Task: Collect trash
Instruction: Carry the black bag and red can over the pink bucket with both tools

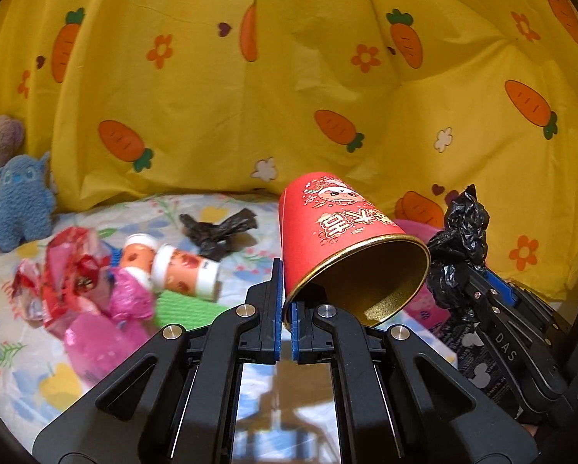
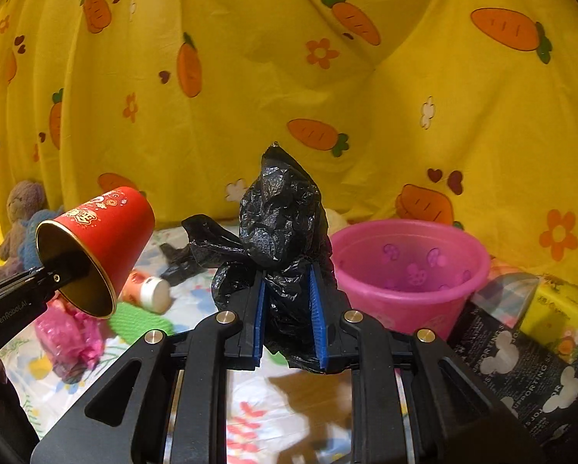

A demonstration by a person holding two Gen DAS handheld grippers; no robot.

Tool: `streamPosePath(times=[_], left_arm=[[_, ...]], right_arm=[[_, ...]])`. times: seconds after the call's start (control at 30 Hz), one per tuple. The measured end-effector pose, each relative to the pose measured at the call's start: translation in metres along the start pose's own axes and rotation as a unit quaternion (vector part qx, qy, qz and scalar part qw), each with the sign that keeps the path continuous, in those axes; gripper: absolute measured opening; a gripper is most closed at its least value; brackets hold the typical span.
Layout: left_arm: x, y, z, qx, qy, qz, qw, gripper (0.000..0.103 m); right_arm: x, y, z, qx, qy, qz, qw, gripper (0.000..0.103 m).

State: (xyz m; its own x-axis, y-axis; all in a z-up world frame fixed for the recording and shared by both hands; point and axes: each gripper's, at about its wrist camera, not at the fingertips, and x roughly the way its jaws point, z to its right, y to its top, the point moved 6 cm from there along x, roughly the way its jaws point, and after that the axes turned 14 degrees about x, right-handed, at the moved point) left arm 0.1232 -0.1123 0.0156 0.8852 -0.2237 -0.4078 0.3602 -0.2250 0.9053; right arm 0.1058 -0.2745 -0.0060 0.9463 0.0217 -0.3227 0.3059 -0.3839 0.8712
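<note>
My left gripper [image 1: 286, 301] is shut on the rim of a red paper cup [image 1: 339, 239] and holds it tilted, mouth toward the camera, above the bed; the cup also shows in the right wrist view [image 2: 103, 239]. My right gripper [image 2: 287, 309] is shut on a crumpled black plastic bag [image 2: 281, 228], seen at the right in the left wrist view [image 1: 459, 247]. A pink bucket [image 2: 408, 270] stands just right of the bag. More trash lies on the sheet: a second black bag [image 1: 219, 232], small orange-and-white bottles [image 1: 184, 266], red and pink wrappers [image 1: 84, 282].
A yellow carrot-print curtain [image 1: 289, 77] closes the back. Plush toys [image 1: 18, 201] sit at the far left. A black printed box [image 2: 528, 371] and a yellow box [image 2: 559, 309] lie right of the bucket. A green mat [image 1: 188, 305] lies under the bottles.
</note>
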Motion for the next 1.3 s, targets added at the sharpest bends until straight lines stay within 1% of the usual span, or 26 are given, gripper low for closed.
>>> streamPosePath(times=[0.2, 0.3, 0.37, 0.43, 0.6, 0.83, 1.0, 1.3], left_arm=[[0.054, 0.033, 0.056, 0.016, -0.068, 0.006, 0.9976, 0.003], [0.081, 0.043, 0.077, 0.018, -0.091, 0.000, 0.9957, 0.003], [0.098, 0.047, 0.087, 0.021, -0.100, -0.008, 0.9947, 0.003], [0.111, 0.050, 0.096, 0.023, -0.113, -0.011, 0.9933, 0.003], [0.142, 0.055, 0.114, 0.029, -0.129, -0.021, 0.9910, 0.003], [0.171, 0.060, 0.134, 0.046, -0.140, -0.028, 0.9887, 0.003], [0.189, 0.058, 0.141, 0.046, -0.152, -0.041, 0.9865, 0.003], [0.209, 0.049, 0.148, 0.045, -0.167, -0.056, 0.9834, 0.003]], right_arm=[[0.017, 0.034, 0.057, 0.029, -0.061, 0.033, 0.997, 0.022], [0.027, 0.045, 0.075, 0.038, -0.081, 0.043, 0.995, 0.022], [0.032, 0.051, 0.085, 0.041, -0.093, 0.049, 0.994, 0.022], [0.039, 0.056, 0.092, 0.045, -0.099, 0.051, 0.993, 0.022], [0.051, 0.064, 0.107, 0.054, -0.112, 0.053, 0.991, 0.022], [0.069, 0.067, 0.119, 0.063, -0.128, 0.048, 0.989, 0.022], [0.080, 0.066, 0.124, 0.068, -0.138, 0.038, 0.987, 0.023], [0.092, 0.064, 0.132, 0.070, -0.148, 0.029, 0.986, 0.023]])
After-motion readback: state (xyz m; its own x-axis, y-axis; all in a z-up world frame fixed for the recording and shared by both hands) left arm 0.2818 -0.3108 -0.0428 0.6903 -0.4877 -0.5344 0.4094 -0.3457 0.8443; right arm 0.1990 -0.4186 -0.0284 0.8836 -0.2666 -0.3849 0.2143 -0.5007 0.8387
